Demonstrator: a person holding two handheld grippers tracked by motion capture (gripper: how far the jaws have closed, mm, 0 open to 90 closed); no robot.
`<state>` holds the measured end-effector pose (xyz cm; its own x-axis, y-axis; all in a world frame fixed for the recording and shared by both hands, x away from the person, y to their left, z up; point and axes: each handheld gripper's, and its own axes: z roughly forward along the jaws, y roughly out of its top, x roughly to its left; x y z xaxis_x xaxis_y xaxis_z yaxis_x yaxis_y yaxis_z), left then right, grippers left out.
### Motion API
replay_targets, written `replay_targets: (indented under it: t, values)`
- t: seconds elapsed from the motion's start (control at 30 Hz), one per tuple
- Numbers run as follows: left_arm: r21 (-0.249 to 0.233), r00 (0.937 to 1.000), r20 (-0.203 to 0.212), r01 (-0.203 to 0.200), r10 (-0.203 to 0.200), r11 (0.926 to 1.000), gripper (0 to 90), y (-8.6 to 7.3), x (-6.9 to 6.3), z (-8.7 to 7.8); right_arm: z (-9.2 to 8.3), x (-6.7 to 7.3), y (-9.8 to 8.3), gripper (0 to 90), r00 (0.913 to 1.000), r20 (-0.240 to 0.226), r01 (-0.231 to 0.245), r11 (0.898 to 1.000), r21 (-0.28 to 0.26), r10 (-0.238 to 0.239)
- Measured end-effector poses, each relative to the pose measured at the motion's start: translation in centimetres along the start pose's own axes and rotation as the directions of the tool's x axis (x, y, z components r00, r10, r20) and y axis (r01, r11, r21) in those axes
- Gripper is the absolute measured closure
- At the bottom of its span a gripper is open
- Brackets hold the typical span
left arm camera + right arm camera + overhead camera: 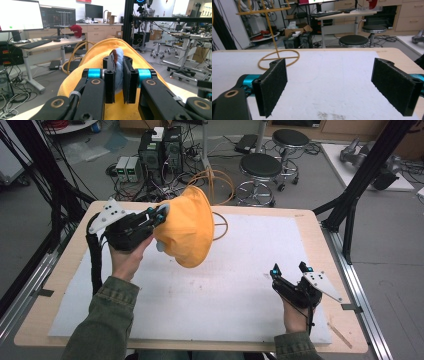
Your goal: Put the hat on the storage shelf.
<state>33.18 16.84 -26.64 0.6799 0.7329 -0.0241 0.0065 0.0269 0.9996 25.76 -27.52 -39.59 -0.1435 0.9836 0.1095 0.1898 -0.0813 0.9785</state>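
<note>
From above, a wooden table covered by one white mat fills the middle of the scene, and a person's two forearms enter from six o'clock, each hand holding one gripper.

At about ten o'clock on the table, the left gripper is raised above the mat with its jaws clamped on a single orange hat. The left gripper view shows the jaws nearly together, pinching a pale blue, brown-edged strip that looks like the hat's inner band. Held by that edge, the hat hangs clear of the table with its crown pointing toward twelve o'clock. This is probably so it can be carried or set onto something.

Just behind the hat, toward one o'clock from it, one thin yellow wire stand rests on the mat. The right gripper view shows its round base and upright stem; it seems a likely perch for the hat.

At about four o'clock, the right gripper sits low near the mat, jaws spread wide and holding nothing, apparently waiting.

Beyond the table, two round black stools stand on the floor.
</note>
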Motion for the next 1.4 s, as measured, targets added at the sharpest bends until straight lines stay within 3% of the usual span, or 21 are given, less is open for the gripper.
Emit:
replay_targets:
  t: [0.2, 0.37, 0.87, 1.0, 1.27, 1.4]
  values:
    - [0.014, 0.9998, -0.004, -0.020, 0.020, 0.9997, 82.0, 0.5, 0.2, 1.6, 0.0, -1.0, -0.7, 12.4, 0.9997, 0.023, 0.001, 1.000, 0.011, -0.001]
    - [0.009, 0.9999, -0.008, -0.011, 0.011, 0.9999, 82.0, 0.7, 0.7, 2.6, 0.4, -1.5, -1.1, 11.5, 0.9960, 0.057, 0.068, 0.997, 0.021, -0.069]
    - [-0.018, 0.9997, -0.026, -0.006, 0.005, 0.9998, 82.0, 2.7, 1.3, 6.0, 0.4, -2.0, -1.0, 11.4, 0.9978, 0.060, 0.029, 1.000, -0.005, -0.028]
    - [-0.001, 0.9999, -0.015, -0.003, 0.003, 1.0000, 82.0, 2.9, 1.4, 7.3, 0.3, -2.0, -1.0, 11.5, 0.9980, 0.059, 0.021, 1.000, -0.010, -0.021]
    - [0.006, 0.9994, -0.031, -0.017, 0.018, 0.9998, 82.1, 3.9, 1.6, 9.4, 0.4, -2.4, -1.0, 11.5, 0.9982, 0.057, 0.019, 1.000, -0.023, -0.018]
    - [0.015, 0.9991, -0.036, -0.021, 0.022, 0.9997, 82.0, 4.5, 1.7, 10.5, 0.7, -2.6, -1.1, 11.5, 0.9976, 0.064, 0.028, 1.000, -0.004, -0.027]
